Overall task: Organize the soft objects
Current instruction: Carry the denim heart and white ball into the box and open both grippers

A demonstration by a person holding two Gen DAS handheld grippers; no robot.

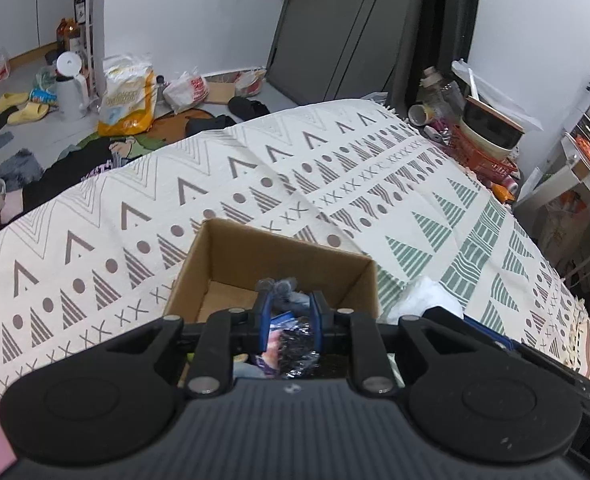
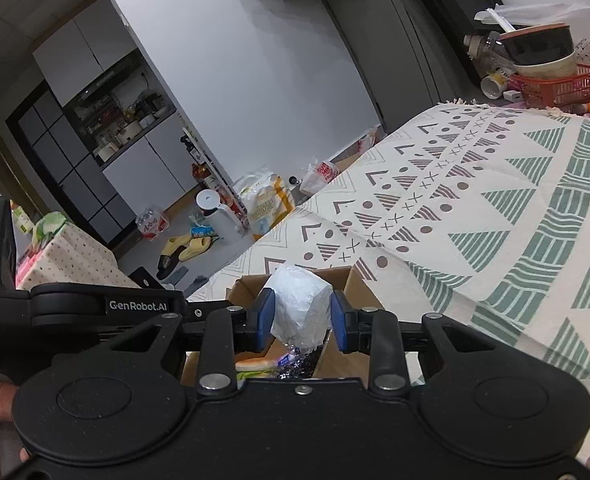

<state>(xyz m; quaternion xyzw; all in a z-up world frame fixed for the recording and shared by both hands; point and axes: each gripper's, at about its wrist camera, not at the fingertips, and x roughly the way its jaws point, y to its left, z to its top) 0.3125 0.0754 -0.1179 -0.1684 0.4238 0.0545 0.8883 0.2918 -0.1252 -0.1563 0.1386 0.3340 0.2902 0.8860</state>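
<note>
Crinkly plastic: the left gripper (image 1: pixel 288 309) clamps a dark wrapped packet (image 1: pixel 283 295) over the cardboard box (image 1: pixel 231 252) on the bed (image 1: pixel 375 184). The right gripper (image 2: pixel 302 314) squeezes a white bag (image 2: pixel 301 304), light, squashy, likely slippery; pinch mid-bulk.

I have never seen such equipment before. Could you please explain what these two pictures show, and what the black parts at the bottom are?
No robot here: a person holds one hand-held claw in each hand, and each claw carries a camera looking forward along its blue fingers. One picture comes from the left claw, the other from the right claw. Below them an open cardboard box stands on a patterned cloth. The left claw is shut on a crinkly clear plastic packet. The right claw is shut on a soft white plastic-wrapped bundle, above the box. The black parts are the claws' bodies.
</note>
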